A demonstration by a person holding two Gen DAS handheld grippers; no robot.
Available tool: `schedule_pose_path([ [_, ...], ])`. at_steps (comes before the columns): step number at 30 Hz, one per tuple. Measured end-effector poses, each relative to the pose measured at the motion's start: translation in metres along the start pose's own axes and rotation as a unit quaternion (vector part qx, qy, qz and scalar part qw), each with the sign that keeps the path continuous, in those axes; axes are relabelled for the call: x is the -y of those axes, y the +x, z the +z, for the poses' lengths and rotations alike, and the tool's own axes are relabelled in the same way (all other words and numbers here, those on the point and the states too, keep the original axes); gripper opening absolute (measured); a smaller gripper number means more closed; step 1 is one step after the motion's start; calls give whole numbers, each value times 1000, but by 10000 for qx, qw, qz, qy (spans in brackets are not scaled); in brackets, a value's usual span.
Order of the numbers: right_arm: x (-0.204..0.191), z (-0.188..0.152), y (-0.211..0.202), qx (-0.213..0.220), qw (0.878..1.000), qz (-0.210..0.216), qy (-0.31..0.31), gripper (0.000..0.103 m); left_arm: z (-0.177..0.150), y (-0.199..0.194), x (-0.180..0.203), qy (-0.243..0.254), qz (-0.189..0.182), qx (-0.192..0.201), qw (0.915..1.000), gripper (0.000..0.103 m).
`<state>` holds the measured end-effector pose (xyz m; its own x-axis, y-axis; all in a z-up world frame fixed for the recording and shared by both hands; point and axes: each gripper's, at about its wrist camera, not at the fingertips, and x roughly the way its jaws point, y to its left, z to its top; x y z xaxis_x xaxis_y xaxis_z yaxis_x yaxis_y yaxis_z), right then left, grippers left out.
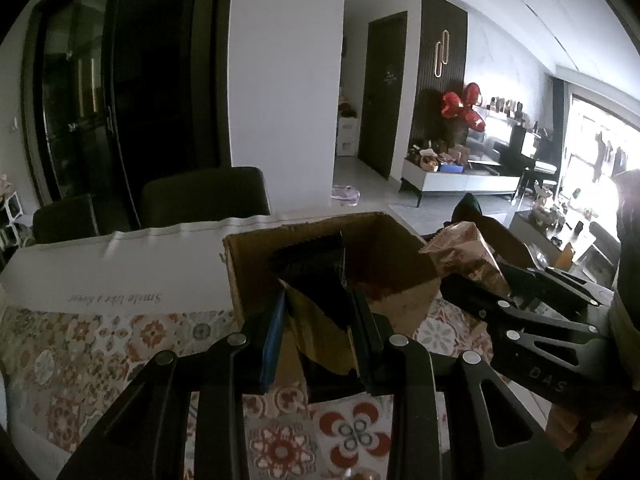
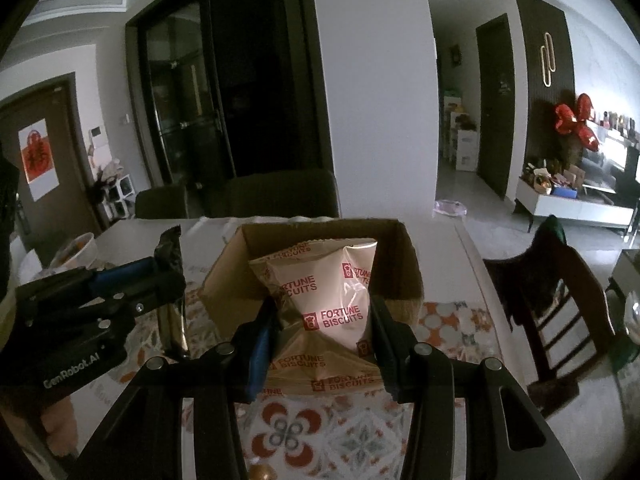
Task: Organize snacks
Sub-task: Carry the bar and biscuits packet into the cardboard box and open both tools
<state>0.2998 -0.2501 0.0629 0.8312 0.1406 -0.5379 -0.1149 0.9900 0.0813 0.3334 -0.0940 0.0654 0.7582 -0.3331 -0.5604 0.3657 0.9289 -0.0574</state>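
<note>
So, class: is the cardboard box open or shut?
Open: the cardboard box shows its brown inner walls, with no flaps over the top.

Glossy foil biscuit bag (image 2: 332,312), matt cardboard box (image 2: 400,264), seemingly plastic tablecloth (image 2: 296,432).

a flower-patterned tablecloth (image 2: 296,432) covers the table. behind the table stand two dark chairs (image 1: 206,196), and a wooden chair (image 2: 560,312) is at the right side. red balloons (image 1: 464,108) hang near a white low cabinet (image 1: 460,182). a red paper sign (image 2: 38,158) is on a door.
</note>
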Motion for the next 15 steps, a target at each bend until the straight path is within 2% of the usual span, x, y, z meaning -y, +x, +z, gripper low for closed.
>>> schedule_pose_path([
  [15, 21, 36, 77, -237, 9996, 37, -166, 46, 33, 80, -18, -48, -28, -274, 9996, 32],
])
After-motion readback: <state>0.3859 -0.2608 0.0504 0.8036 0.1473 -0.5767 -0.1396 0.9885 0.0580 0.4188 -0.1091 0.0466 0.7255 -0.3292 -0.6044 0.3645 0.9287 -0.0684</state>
